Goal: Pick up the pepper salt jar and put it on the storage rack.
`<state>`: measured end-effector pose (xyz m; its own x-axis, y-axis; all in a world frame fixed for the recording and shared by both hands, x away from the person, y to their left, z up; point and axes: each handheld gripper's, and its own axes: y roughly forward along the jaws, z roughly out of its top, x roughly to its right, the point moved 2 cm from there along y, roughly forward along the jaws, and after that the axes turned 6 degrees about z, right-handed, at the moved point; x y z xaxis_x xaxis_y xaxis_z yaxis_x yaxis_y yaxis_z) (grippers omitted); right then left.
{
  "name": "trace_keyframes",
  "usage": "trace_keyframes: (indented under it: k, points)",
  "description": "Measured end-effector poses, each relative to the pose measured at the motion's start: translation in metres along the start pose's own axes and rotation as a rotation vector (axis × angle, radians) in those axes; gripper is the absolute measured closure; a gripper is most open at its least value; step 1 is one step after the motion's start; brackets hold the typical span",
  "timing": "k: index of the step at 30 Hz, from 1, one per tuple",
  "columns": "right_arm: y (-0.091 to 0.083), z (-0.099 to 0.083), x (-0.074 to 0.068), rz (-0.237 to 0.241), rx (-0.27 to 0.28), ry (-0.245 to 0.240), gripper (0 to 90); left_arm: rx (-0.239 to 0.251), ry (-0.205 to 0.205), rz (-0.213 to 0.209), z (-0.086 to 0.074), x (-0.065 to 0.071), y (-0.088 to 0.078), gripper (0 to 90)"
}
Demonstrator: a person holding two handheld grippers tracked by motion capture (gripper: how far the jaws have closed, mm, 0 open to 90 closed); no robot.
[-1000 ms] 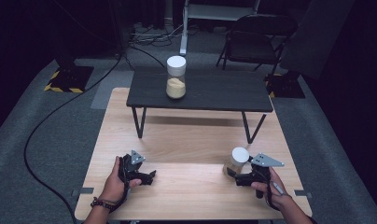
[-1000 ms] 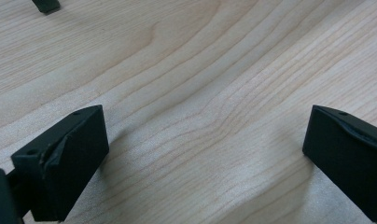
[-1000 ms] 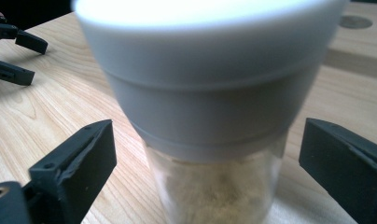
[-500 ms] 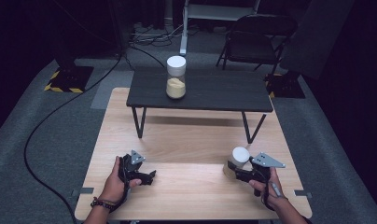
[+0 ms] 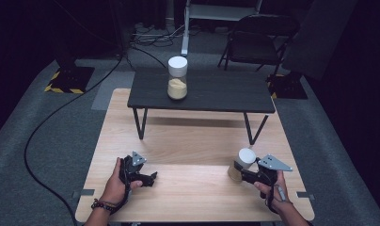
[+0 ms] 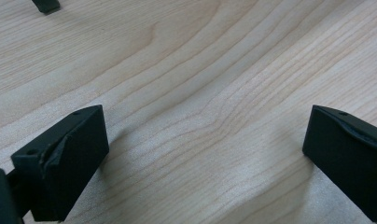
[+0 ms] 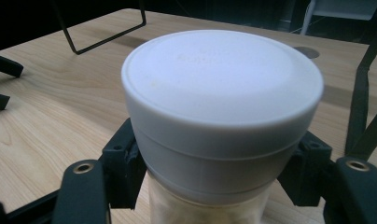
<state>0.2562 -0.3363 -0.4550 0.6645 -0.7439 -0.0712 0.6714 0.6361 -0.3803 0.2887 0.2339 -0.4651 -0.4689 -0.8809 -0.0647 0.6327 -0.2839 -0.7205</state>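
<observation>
A jar [image 5: 245,160] with a white lid [image 7: 222,79] and pale beige contents stands at the right front of the light wooden table [image 5: 188,141]. My right gripper [image 5: 238,173] reaches it from the right. Its jaws have just been closing with the jar between them, and they now press on both sides just below the lid. In the right gripper view that gripper [image 7: 214,175] clamps the jar close up. My left gripper [image 5: 152,179] rests at the left front of the table. In the left gripper view it [image 6: 205,154] stands open over bare wood.
A low black side table [image 5: 225,92] on thin metal legs stands across the far half of the wooden table, with a second white-lidded jar [image 5: 177,78] on it. A folding chair [image 5: 254,42] and a floor cable [image 5: 47,122] lie beyond.
My right gripper has closed on the jar and shifted slightly. The left gripper has stayed where it was.
</observation>
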Motion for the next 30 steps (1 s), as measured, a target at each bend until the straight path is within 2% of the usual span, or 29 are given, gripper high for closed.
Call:
trace_keyframes:
  k: [5, 17, 23, 30]
  points:
    - [-0.001, 0.004, -0.002, -0.008, -0.015, -0.015, 34.5, 0.000, 0.000, 0.000, 0.000, 0.000, 0.000, 0.5]
    - [-0.012, 0.019, -0.006, -0.035, 0.006, -0.032, 34.4, 0.000, 0.000, 0.000, 0.000, 0.000, 0.000, 0.5]
    - [-0.012, 0.033, -0.011, -0.042, 0.008, -0.045, 34.4, 0.001, 0.001, -0.001, 0.000, 0.000, 0.000, 0.5]
    - [-0.012, 0.058, -0.018, -0.063, 0.014, -0.047, 34.4, 0.000, 0.001, 0.000, 0.000, 0.000, 0.000, 0.5]
